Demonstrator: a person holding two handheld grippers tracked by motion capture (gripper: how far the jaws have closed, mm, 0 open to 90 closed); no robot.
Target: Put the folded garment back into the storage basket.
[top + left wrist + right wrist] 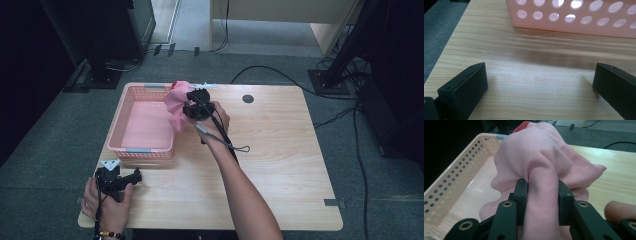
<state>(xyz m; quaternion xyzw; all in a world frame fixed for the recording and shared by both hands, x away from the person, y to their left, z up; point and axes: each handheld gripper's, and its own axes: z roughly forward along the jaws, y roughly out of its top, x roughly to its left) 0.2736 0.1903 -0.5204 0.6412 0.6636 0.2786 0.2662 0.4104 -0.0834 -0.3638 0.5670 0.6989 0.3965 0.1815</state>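
A pink cloth point(175, 106) hangs bunched over the right rim of the pink perforated basket point(131, 148), and my right gripper point(192, 109) is shut on it. In the right gripper view a thick fold of the pink cloth point(541, 170) is pinched between the two black jaws of that right gripper point(542, 188), with a bit of red showing at its top. The basket point(454, 177) lies below and to the left. My left gripper point(131, 178) rests near the table's front left corner. In the left gripper view the left gripper point(540, 75) stands open over bare wood.
The wooden table point(280, 150) has a dark round grommet point(248, 98) at the back. A basket wall point(574, 17) with round holes stands just ahead of the left gripper. Cables and stand bases lie on the grey floor behind the table.
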